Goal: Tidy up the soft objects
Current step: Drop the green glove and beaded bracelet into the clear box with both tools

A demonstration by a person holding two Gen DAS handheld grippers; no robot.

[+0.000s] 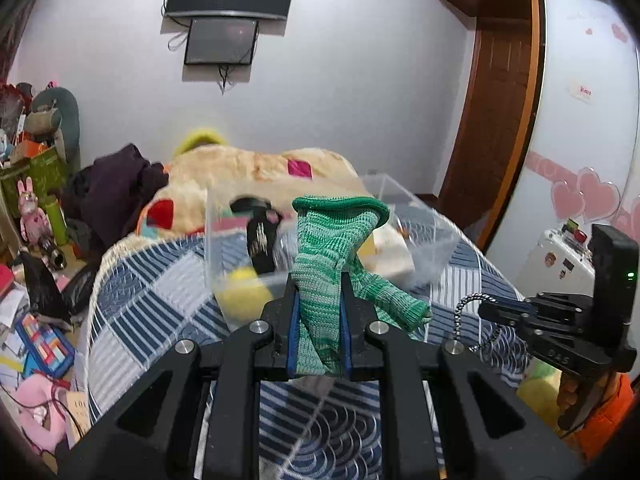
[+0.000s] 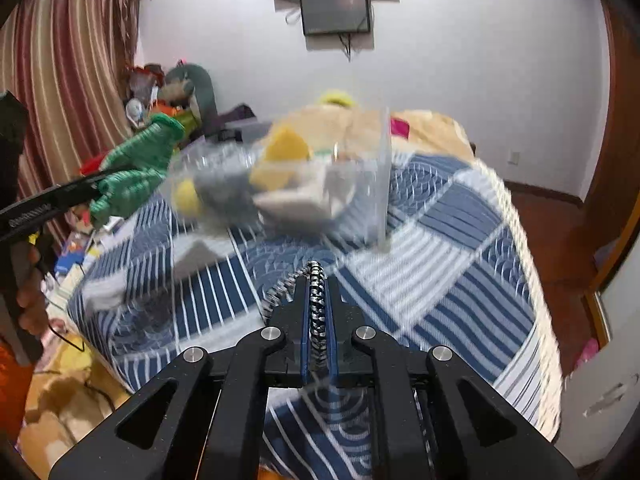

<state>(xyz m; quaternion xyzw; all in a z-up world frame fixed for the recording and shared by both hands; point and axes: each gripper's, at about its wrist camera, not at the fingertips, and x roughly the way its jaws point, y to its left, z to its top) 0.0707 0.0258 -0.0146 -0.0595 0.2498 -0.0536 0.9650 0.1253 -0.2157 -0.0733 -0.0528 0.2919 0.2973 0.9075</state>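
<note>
**Both grippers holding soft items above the quilted bed**

The left gripper (image 1: 319,312) is pinching a green knitted glove (image 1: 332,264) between its blue-padded fingers (image 1: 293,332), which are pressing in on the fabric from both sides. The glove's cuff is standing up above the fingertips, and a knitted finger is drooping off to the right. In the right wrist view the same glove (image 2: 132,172) is showing at the left edge, gripped by the left gripper (image 2: 90,192).

The right gripper (image 2: 318,304) is clamping a black-and-white braided cord (image 2: 317,312), its fingers (image 2: 333,320) sitting nearly together around it. In the left wrist view, the right gripper (image 1: 496,312) is hovering at the right with the cord (image 1: 468,312) hanging from its tip.

Ahead of both, a clear plastic box (image 1: 420,216) is resting on the blue-and-white patchwork quilt (image 1: 160,300). It is holding yellow, black and cream soft items, though motion blur is making them hard to identify, especially from the right wrist, where the box (image 2: 382,176) is smeared.
</note>
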